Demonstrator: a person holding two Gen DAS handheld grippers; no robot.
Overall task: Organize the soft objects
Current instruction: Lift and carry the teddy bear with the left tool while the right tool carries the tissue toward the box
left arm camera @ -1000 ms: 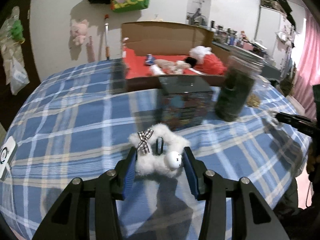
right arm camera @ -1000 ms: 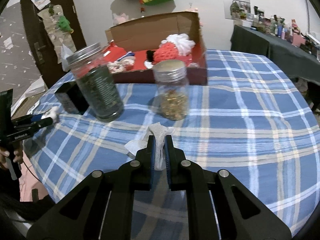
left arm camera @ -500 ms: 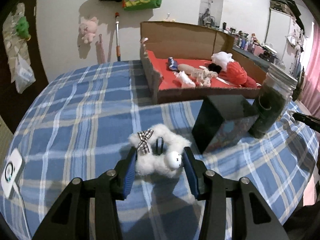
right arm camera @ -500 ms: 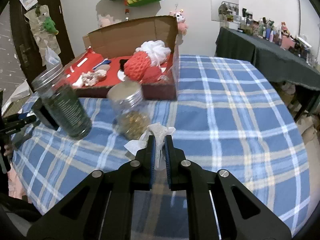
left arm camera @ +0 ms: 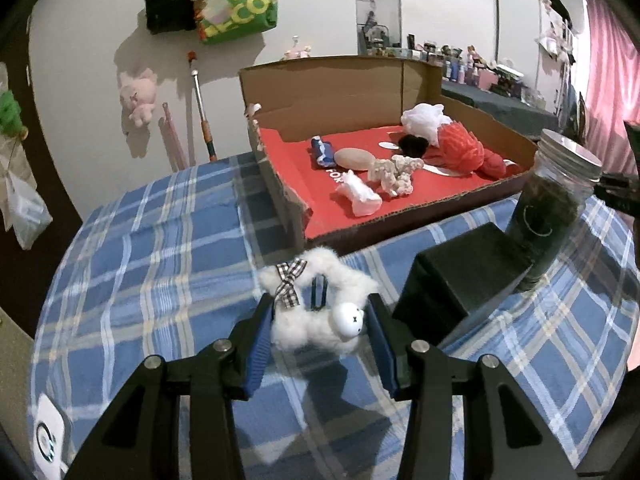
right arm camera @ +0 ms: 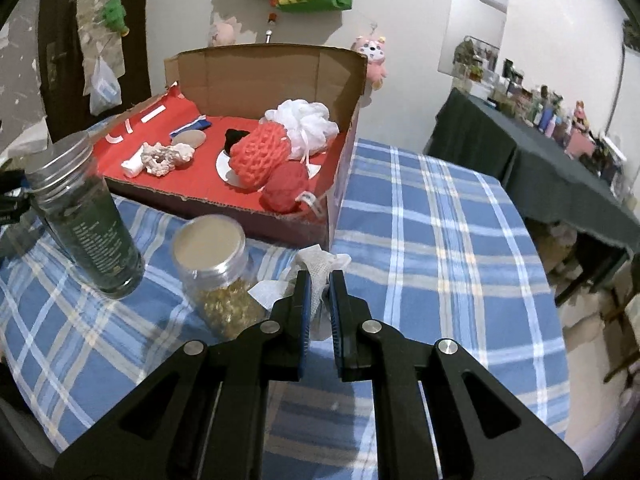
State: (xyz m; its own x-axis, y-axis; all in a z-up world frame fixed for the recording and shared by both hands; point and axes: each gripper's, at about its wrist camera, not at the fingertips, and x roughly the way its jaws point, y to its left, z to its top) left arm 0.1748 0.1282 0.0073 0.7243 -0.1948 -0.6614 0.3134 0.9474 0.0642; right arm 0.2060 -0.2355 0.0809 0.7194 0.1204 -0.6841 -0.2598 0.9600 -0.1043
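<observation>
a fluffy white plush toy with a checked bow point(left arm camera: 316, 312) sits clamped in the left gripper point(left arm camera: 320, 330), and a crumpled white mesh cloth point(right arm camera: 320, 270) is pinched in the right gripper point(right arm camera: 319, 300), both above the blue plaid tablecloth point(left arm camera: 160, 264). beyond them the open cardboard box with a red floor point(left arm camera: 400, 184) holds a red knitted piece point(right arm camera: 260, 156), a white bath pouf point(right arm camera: 304, 120) and small pale items. only the right view shows the clear jar of yellow bits point(right arm camera: 218, 268) beside the dark glass jar point(right arm camera: 86, 224); only the left shows the black box point(left arm camera: 460, 280).

Left gripper point(left arm camera: 320, 316): black frame, silver screws; right gripper point(right arm camera: 320, 290): blue-padded fingers point(right arm camera: 305, 300).
</observation>
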